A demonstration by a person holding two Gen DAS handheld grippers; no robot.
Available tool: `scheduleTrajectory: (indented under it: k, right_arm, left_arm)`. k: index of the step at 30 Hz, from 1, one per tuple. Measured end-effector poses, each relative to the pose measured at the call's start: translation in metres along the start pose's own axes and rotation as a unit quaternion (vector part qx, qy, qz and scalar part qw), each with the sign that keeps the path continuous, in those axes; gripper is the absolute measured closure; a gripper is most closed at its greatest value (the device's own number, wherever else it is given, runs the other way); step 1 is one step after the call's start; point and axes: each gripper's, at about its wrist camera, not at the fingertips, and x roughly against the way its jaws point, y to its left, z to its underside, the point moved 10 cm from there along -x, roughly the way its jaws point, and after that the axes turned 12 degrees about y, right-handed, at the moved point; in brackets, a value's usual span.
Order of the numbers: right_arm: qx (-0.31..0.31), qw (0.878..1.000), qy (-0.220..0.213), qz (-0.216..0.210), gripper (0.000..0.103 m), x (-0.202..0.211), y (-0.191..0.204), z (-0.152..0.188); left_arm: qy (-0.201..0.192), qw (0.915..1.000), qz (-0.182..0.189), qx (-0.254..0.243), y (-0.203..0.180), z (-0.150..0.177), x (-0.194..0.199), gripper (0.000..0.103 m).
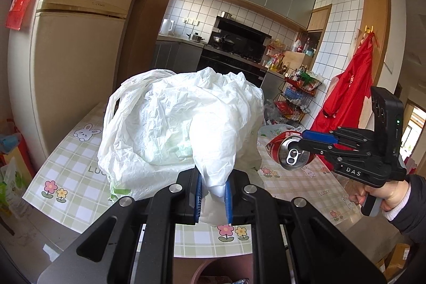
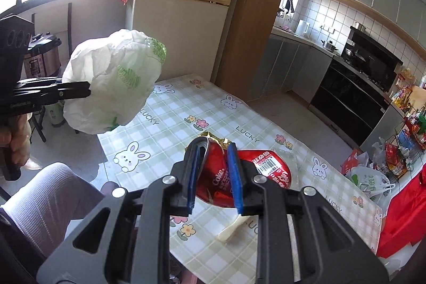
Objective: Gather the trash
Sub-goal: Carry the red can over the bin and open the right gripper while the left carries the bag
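bag and can held above the tabletop

left tool [image 1: 213, 193] clenched on the white plastic bag [image 1: 175, 121], centre frame, its contents hidden. right tool [image 2: 214, 175] grasps the crushed red can [image 2: 226, 177], lower centre, above the checked tabletop [image 2: 170, 113].

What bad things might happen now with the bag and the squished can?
1. The left tool pinches only a twist of the white plastic bag, so the thin plastic might slip out or tear.
2. The bag's mouth isn't visibly open, so the crushed red can held by the right tool may miss and drop onto the checked tablecloth.
3. Leftover drink could drip from the can's opening.
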Motion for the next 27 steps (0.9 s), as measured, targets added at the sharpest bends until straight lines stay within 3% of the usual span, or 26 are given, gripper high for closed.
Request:
scheduleTrajectory:
  k: [5,10,11,12,20,22,24,25,27]
  right_arm:
    - [-0.005,1.000,-0.001,-0.003,0.078,0.031,0.033,0.034]
    - [-0.012,1.000,0.009,-0.014,0.080,0.034,0.064,0.063]
    - [-0.014,1.000,0.012,-0.017,0.097,0.032,0.070,0.067]
    - [-0.016,1.000,0.017,-0.018,0.098,0.027,0.073,0.072]
    - [-0.032,0.999,0.016,-0.032,0.097,0.020,0.099,0.078]
    - [-0.050,0.999,0.002,-0.020,0.083,0.029,0.092,0.073]
    - [-0.071,0.997,-0.016,-0.012,0.053,0.042,0.080,0.068]
    - [-0.087,0.996,-0.028,-0.005,0.045,0.051,0.072,0.067]
    - [-0.112,0.993,-0.045,0.009,0.016,0.065,0.061,0.067]
  left_arm:
    - [-0.005,0.9999,0.006,-0.012,-0.014,0.017,0.029,0.090]
    - [-0.013,0.9997,0.010,-0.020,-0.022,0.028,0.053,0.090]
    - [-0.016,0.9996,0.011,-0.021,-0.022,0.030,0.058,0.090]
    - [-0.017,0.9996,0.010,-0.021,-0.022,0.031,0.062,0.090]
    - [-0.016,0.9996,0.010,-0.022,-0.023,0.037,0.072,0.090]
    - [-0.016,0.9995,0.011,-0.024,-0.025,0.036,0.072,0.090]
    - [-0.014,0.9995,0.015,-0.025,-0.027,0.035,0.071,0.090]
    - [-0.012,0.9994,0.017,-0.026,-0.029,0.035,0.070,0.090]
    - [-0.008,0.9992,0.023,-0.031,-0.033,0.035,0.067,0.090]
